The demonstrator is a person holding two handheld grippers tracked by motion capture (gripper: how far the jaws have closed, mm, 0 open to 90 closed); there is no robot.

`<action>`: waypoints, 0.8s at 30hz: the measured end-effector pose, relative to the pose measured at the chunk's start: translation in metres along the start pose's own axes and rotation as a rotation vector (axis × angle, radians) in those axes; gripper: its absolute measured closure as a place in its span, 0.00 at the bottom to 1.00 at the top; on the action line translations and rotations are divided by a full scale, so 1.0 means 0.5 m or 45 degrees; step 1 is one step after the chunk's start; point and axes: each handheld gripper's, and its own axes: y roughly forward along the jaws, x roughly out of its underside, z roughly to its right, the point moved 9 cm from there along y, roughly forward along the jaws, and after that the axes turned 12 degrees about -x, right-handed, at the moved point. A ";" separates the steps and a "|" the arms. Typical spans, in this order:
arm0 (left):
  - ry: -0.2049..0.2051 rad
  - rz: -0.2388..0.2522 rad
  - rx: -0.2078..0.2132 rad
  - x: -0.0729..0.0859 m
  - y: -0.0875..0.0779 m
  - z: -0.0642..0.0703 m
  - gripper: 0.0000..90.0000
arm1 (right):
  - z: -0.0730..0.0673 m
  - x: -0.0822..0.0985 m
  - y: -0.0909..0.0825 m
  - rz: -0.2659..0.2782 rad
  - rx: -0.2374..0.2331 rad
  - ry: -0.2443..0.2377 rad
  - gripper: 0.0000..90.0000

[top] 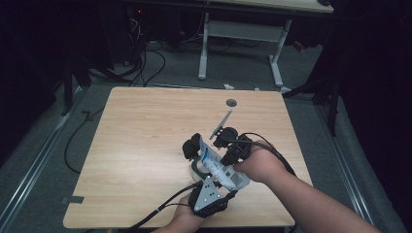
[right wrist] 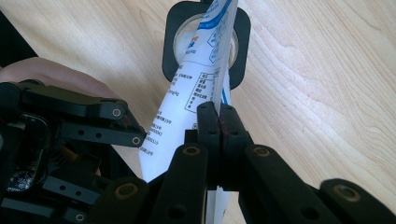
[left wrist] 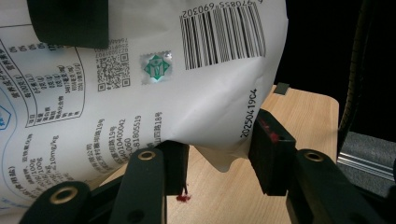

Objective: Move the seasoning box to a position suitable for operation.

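High view: a person holds a white printed pouch [top: 224,171] slanted over the desk [top: 145,131], its top end at the black cup [top: 192,147]. The work looks like emptying the pouch into that cup.
Left claw [left wrist: 219,158]: on the near side of the black cup, at the pouch's raised bottom end. It is about half closed around the plump lower corner under the barcode, with both pads seemingly against the film.
Pouch: it runs from the left claw down to the black cup, and its narrow end sits inside the cup's round opening, as the right gripper view shows [right wrist: 187,116].
Right claw [right wrist: 219,122]: pressed together, pinching the thin edge of the pouch just short of the black cup [right wrist: 170,44].
Doing it well: probably keep the pinched edge steady so the mouth stays centred in the opening. Lift the bottom corner slowly with the left claw. Squeeze it no harder, or the contents may burst out past the rim.
Risk: the cup looks light, so a sideways tug on the pouch could tip it.
Desk: pale wood grain, bare around the black cup, with a round grey grommet [top: 231,103] beyond the cup.
Room: dim. Beyond the cup lie a grey floor [top: 43,145], loose black cables [top: 150,65] and a white-legged table [top: 277,63].
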 end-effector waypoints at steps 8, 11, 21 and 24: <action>-0.004 0.000 0.005 -0.002 -0.001 0.000 0.68 | 0.000 -0.001 -0.002 -0.001 0.006 -0.004 1.00; -0.003 0.001 0.006 -0.002 -0.001 0.000 0.68 | 0.000 -0.001 -0.002 -0.002 0.002 -0.004 1.00; -0.004 -0.002 0.007 -0.001 -0.001 0.001 0.68 | 0.000 -0.001 -0.001 -0.004 0.001 -0.002 1.00; -0.003 -0.004 0.010 -0.001 0.000 0.002 0.68 | 0.001 0.000 0.000 -0.005 0.001 -0.004 1.00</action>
